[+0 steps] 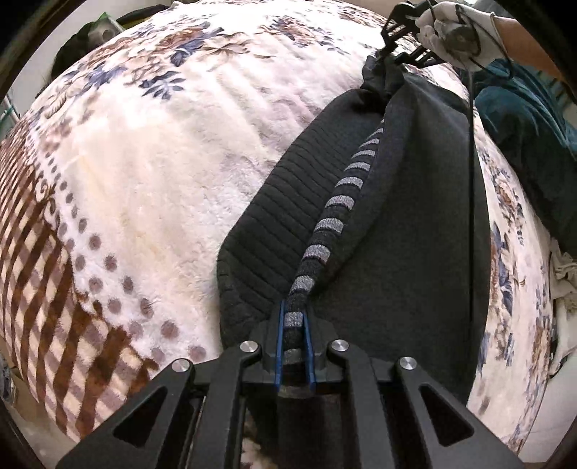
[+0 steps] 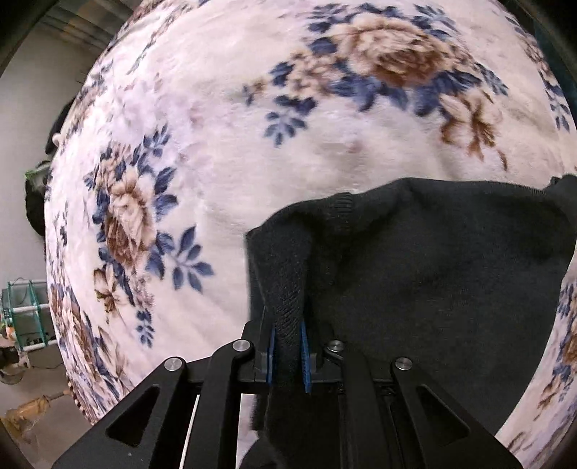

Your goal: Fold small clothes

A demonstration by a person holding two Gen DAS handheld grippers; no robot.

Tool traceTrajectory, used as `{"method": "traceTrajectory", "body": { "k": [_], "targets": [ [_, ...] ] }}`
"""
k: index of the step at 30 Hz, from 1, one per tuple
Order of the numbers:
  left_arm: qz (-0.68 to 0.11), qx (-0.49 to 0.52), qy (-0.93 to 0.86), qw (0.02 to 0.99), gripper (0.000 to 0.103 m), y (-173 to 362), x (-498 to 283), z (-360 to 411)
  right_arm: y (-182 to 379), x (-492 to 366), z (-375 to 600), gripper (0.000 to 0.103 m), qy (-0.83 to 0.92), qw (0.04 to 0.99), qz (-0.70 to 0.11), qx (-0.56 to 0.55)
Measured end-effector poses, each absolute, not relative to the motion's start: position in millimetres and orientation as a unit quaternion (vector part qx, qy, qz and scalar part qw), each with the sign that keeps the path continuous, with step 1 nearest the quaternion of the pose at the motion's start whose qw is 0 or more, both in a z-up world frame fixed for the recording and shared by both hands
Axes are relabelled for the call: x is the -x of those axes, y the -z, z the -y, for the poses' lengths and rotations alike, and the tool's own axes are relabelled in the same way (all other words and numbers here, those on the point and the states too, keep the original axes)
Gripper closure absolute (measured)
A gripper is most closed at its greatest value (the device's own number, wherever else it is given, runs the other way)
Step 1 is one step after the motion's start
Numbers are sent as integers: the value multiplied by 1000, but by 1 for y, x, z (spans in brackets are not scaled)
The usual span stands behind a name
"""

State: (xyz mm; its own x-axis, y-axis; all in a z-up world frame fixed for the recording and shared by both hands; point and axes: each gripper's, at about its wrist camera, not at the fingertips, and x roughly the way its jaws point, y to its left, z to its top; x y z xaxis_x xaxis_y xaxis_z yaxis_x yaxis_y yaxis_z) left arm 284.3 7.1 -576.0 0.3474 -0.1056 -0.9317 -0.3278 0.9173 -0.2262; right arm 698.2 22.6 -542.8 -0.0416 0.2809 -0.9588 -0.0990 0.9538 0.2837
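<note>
Garment (image 1: pixel 414 231) held at both ends, stretched over floral blanket (image 1: pixel 151 151).

Nearest, left gripper (image 1: pixel 294 324) is clamped on the grey-striped ribbed edge (image 1: pixel 335 205); from there the dark knit's long axis runs straight ahead to the right gripper (image 1: pixel 400 47), seen far off, gloved hand (image 1: pixel 454 32) behind it. In the right wrist view, right gripper (image 2: pixel 288 339) is closed on a bunched black fold. Cloth is lifted at the held edge, rest draped on the blanket. Judged: both ends must travel together sideways for the fold.
</note>
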Motion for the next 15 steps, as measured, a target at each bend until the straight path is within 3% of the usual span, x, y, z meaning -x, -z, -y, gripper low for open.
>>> {"method": "traceTrajectory", "body": {
  "k": [3, 5, 7, 10, 15],
  "targets": [
    [-568, 208, -63, 794, 91, 575, -279, -16, 535, -701, -31, 84, -162, 675, -715, -85],
    [-562, 242, -50, 789, 91, 571, -272, -27, 530, -704, -28, 65, -204, 654, -715, -140],
    [-558, 266, -55, 784, 91, 566, -265, -41, 515, -707, -19, 32, -256, 641, -694, -204],
    [-551, 302, -72, 774, 75, 556, -250, -62, 486, -697, 0, 28, -269, 659, -665, -224],
    [-538, 335, -68, 771, 49, 538, -234, -82, 455, -625, 32, 28, -272, 693, -660, -100]
  ]
}}
